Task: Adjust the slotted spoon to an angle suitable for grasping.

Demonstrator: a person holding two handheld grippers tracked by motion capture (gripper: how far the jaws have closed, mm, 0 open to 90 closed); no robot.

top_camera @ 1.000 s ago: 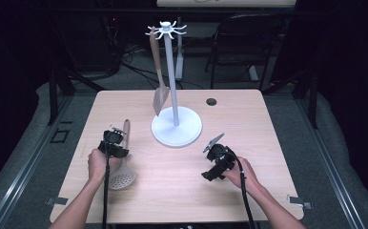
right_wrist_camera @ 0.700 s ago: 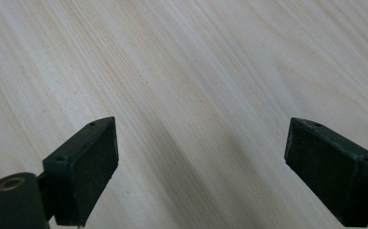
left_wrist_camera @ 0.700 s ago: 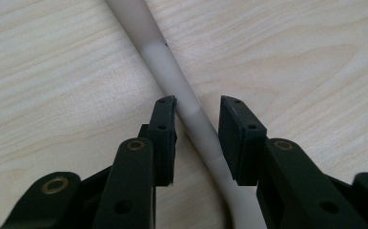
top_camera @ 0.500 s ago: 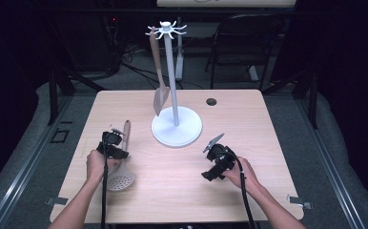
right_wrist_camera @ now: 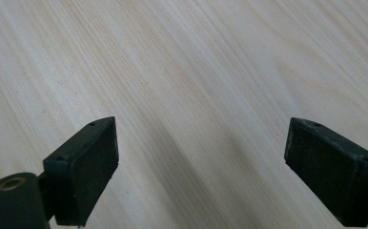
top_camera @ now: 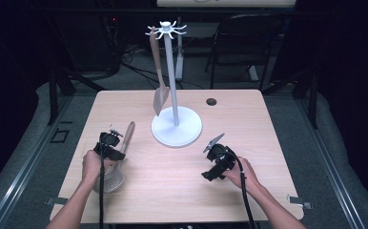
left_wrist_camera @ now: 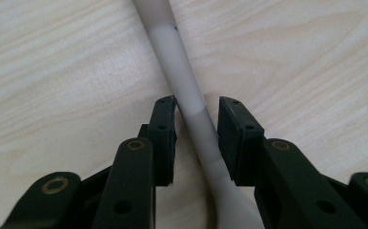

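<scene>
The slotted spoon's handle [left_wrist_camera: 191, 102] looks smooth matt plastic; the table [top_camera: 268, 124] pale grained wood.

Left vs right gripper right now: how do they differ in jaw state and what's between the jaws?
The left gripper has its jaws nearly closed around the pale handle of the slotted spoon lying on the wooden table, with narrow gaps showing; the right gripper has its jaws wide open with bare wood between them. In the high view the left gripper sits over the spoon, the right gripper apart from any utensil. Both are black, hand-held and low over the table.
</scene>
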